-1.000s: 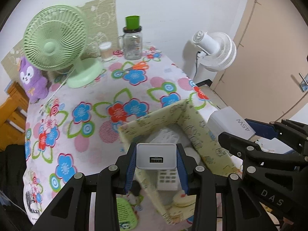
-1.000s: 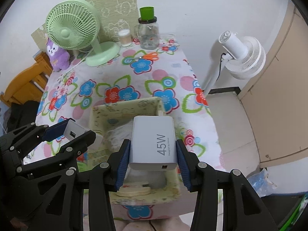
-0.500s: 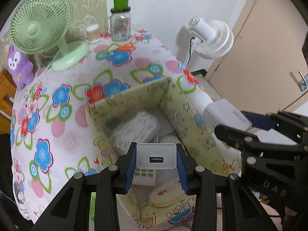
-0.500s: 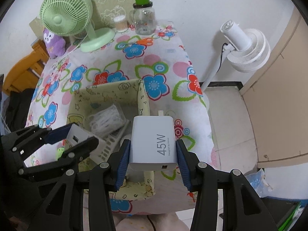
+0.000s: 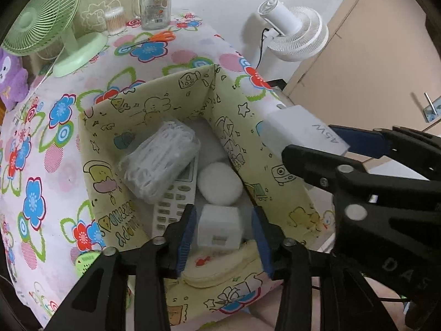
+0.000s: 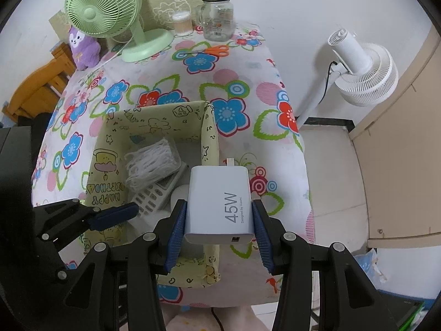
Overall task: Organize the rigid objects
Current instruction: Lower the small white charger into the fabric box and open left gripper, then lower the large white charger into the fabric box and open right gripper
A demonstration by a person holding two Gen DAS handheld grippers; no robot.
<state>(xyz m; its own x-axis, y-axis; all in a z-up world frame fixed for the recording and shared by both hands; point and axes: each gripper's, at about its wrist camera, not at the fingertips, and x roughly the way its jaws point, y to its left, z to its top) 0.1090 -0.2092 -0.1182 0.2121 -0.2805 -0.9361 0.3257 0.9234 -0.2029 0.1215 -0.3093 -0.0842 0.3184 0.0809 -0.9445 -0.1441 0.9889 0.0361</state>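
A yellow cartoon-print box [image 5: 171,93] stands on the flowered tablecloth. Inside lie a bag of white floss picks [image 5: 160,160], a white remote [image 5: 173,201], a round white pad [image 5: 220,183] and a cream pouch [image 5: 220,264]. My left gripper [image 5: 223,237] reaches into the box, its jaws opening. A small white charger [image 5: 219,230] sits between them with a gap on each side. My right gripper [image 6: 219,220] is shut on a white 45W charger [image 6: 220,201] and hangs over the box's right wall [image 6: 209,138].
At the table's far end stand a green desk fan [image 6: 102,5], a glass jar [image 6: 217,19], a cotton swab tub [image 6: 182,23], orange scissors [image 6: 212,51] and a purple plush [image 6: 82,47]. A white floor fan [image 6: 361,69] and a door are right of the table.
My left gripper came down into the box and its jaws parted, letting go of the small charger. My right gripper sank a little, still holding the 45W charger.
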